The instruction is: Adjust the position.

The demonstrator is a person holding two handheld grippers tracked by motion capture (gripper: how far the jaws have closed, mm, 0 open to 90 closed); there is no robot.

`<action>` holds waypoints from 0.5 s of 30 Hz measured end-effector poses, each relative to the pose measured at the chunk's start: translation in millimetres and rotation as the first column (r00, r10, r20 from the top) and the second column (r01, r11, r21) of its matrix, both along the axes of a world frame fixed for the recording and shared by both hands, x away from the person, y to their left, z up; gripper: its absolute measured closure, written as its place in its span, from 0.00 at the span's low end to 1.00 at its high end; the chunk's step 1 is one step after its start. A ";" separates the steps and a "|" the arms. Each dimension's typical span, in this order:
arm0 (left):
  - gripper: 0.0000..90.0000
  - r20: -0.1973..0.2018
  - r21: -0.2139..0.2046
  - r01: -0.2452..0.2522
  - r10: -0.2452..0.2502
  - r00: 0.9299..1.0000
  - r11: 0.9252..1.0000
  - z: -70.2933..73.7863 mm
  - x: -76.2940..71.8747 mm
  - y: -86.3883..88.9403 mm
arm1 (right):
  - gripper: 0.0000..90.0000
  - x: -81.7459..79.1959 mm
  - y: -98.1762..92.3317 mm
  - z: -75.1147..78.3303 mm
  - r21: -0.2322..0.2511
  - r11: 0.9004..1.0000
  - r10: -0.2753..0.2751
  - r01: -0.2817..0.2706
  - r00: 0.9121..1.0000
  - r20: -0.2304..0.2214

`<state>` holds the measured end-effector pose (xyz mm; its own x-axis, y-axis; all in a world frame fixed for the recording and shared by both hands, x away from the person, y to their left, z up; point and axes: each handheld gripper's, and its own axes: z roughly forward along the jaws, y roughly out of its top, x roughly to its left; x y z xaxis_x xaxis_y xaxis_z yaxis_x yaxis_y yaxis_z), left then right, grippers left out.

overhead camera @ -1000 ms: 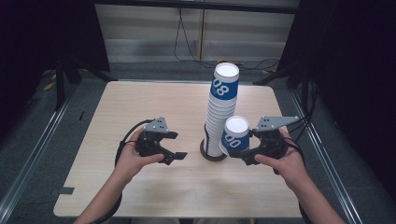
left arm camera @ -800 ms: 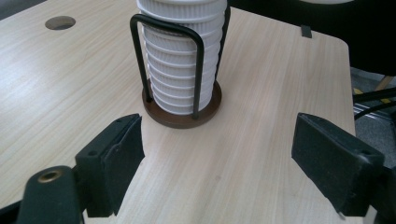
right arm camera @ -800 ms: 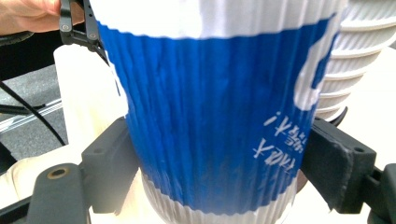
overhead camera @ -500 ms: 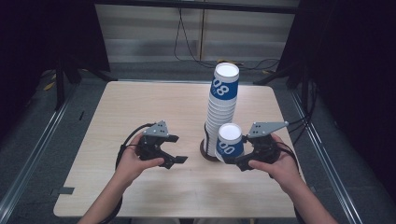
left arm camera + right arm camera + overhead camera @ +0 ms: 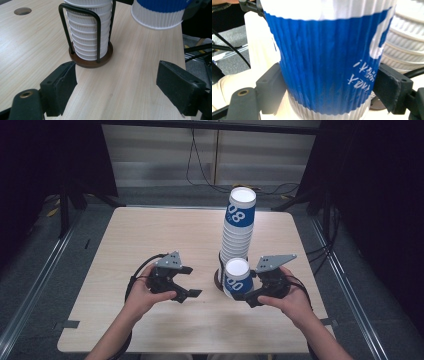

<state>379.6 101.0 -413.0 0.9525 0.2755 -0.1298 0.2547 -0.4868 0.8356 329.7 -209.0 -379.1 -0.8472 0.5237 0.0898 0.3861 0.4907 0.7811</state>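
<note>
Fingers [image 5: 270, 87] clamp ribbed blue-white paper cup [image 5: 327, 62] – upside-down, white base up.

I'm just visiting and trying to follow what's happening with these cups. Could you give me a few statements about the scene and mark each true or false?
1. The right gripper is clamped on a blue-and-white cup. True.
2. The left gripper holds a cup too. False: its jaws stand open with nothing between them.
3. The tall cup stack stands in a black wire holder on a round brown base. True.
4. The held cup lies flat on the table. False: it is upside down, lifted beside the stack.
</note>
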 end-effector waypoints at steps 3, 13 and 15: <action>0.18 0.004 0.002 0.002 -0.002 1.000 1.000 0.0 0.1 -0.2 | 0.20 0.3 1.7 -2.2 -0.009 1.000 0.007 -0.007 1.000 -0.001; 0.18 0.000 -0.002 0.021 -0.021 1.000 1.000 1.7 -6.2 -3.8 | 0.21 0.7 8.9 -13.5 -0.036 0.999 0.022 -0.023 1.000 -0.018; 0.18 -0.001 -0.003 0.027 -0.027 1.000 1.000 2.2 -6.7 -4.3 | 0.21 0.4 10.1 -14.9 -0.041 0.999 0.027 -0.027 0.999 -0.019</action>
